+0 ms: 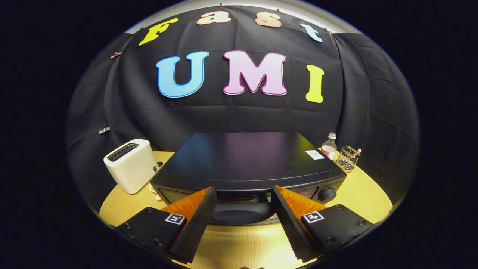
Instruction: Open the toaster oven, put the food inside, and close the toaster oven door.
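Note:
A black toaster oven (pixel 246 158) stands on the wooden table just ahead of my fingers, seen from above its flat top. Its door handle (pixel 242 213) is a dark rounded bar low on the front, lying between my two fingertips. My gripper (pixel 243 190) is open, one finger on each side of the handle, and I cannot tell whether they touch it. A round knob (pixel 327 194) sits at the right end of the oven's front. The door looks shut.
A white two-slot toaster (pixel 131 164) stands left of the oven. Right of the oven, toward the back, are a small clear bottle (pixel 329 146) and a wire cup (pixel 348 157). The wooden table (pixel 239 246) extends below my fingers.

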`<state>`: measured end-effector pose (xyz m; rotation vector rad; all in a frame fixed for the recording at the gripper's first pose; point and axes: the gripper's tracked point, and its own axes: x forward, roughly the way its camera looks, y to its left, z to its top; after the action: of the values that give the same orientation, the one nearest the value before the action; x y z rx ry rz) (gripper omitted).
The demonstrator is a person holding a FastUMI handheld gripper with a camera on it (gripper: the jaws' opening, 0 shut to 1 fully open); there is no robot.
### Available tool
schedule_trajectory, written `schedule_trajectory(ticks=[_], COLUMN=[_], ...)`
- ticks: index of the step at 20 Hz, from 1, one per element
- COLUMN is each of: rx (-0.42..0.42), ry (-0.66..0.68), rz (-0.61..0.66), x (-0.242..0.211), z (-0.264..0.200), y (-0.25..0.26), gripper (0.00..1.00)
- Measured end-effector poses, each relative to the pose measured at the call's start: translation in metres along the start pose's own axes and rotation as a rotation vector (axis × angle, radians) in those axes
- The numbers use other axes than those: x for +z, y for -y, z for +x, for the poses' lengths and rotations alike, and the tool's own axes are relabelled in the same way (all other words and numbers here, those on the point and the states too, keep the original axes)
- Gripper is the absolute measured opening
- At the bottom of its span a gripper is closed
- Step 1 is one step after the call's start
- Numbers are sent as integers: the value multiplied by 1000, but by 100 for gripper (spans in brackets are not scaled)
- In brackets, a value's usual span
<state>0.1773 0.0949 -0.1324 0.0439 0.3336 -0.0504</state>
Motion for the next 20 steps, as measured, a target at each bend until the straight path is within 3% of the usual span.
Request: schedule_trajectory(ticks=[8, 20], rx=[10, 59], ry=[-29, -142], rz=[15, 30], x=[-18, -98], z=[-27, -79], y=[3, 4], gripper=[98, 97])
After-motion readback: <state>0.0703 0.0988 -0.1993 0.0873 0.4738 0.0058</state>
